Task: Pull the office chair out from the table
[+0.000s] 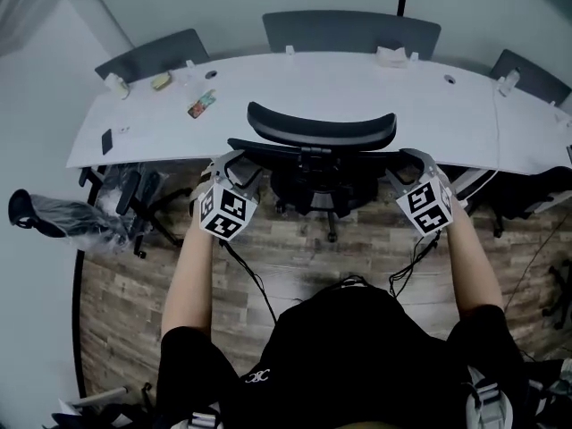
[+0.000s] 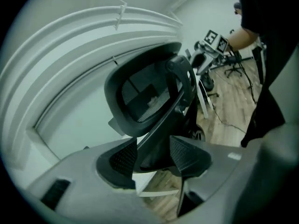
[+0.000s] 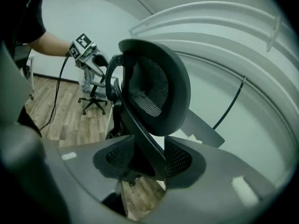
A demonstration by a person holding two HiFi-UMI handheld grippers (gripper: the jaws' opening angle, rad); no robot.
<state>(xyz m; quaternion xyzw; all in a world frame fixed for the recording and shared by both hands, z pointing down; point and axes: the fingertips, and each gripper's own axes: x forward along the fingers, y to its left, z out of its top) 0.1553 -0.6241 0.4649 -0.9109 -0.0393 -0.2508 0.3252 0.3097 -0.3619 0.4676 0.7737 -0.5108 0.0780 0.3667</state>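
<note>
**A:** Start big. Where does the chair stand against the table [image 1: 134,123]?

**B:** The long white table curves across the far side. The office chair [image 1: 322,132] is tucked in at the middle of its near edge, with its wheeled base on the wooden floor [image 1: 134,293] just under that edge.

**A:** Which way does it point?

**B:** The seat faces the table and the back faces the person. The back stands upright, so its long axis runs up and down. The curved headrest on top lies crosswise, roughly along the table edge.

**A:** So why is there a claw on each side?

**B:** My guess is a straight pull. The left claw [image 1: 237,168] is at the left side of the back and the right claw [image 1: 413,164] at the right side, about level with each other. An even hold on both sides should roll the chair back toward the person without swinging it round.

**A:** Have they gripped it?

**B:** Not that I can see. In each gripper view the jaws stand moderately wide, with a dark bar of the back frame [image 2: 152,150] running between them. I see no squeeze on that bar. Each claw is set round the frame and ready to close.

**A:** And the pull?

**B:** Not yet begun, by the look of it. The chair sits right against the table.
</note>
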